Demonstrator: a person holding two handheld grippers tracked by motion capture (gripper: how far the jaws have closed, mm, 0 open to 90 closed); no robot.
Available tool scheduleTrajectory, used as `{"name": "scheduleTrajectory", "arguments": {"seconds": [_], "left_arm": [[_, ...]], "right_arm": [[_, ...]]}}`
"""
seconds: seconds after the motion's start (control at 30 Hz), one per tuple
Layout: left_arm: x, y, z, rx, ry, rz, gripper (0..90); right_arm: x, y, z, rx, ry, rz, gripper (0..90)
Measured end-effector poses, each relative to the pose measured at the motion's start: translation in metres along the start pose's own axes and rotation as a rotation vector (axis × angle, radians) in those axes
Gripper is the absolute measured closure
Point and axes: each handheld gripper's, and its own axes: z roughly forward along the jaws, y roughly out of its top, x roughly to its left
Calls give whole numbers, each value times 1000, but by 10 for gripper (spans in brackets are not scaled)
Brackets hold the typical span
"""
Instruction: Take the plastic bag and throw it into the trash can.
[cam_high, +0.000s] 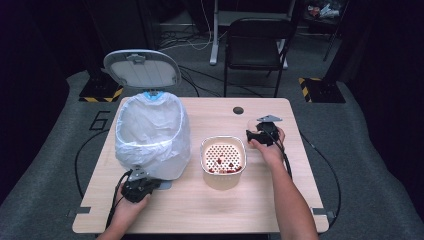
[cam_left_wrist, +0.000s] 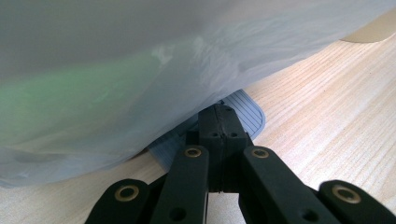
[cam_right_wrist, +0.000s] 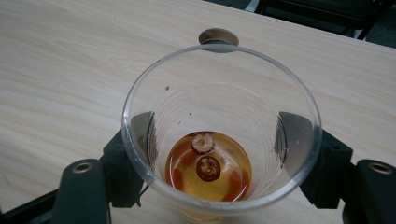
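Right gripper (cam_right_wrist: 219, 154) clasps the clear cup (cam_right_wrist: 219, 140) (amber liquid inside); left gripper (cam_left_wrist: 219, 122) fully closed, empty.

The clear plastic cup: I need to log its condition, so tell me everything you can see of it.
The clear plastic cup is a see-through, ridged tumbler with a round rolled rim. It stands upright on the wooden table near its right side, right of the white strainer bowl. A shallow pool of amber liquid with a few reddish fruit pieces sits at its bottom, and small specks cling to its inner wall. The right tongs bracket it, one black jaw against each side.
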Motion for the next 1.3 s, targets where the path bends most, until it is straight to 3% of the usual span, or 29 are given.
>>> {"name": "scheduleTrajectory", "arguments": {"seconds": [0.57,1.0,1.13,1.3], "left_arm": [[0,0,0,4,0,-4,900],[0,0,0,0,0,-3,900],[0,0,0,5,2,-1,900],[1,0,0,8,-16,1,900]], "right_arm": [[-8,-6,-22,-20,10,22,306],[-3,9,-56,-58,38,-29,320],[-4,12,-65,-58,50,-21,326],[-2,16,-78,-74,65,-45,326]]}}
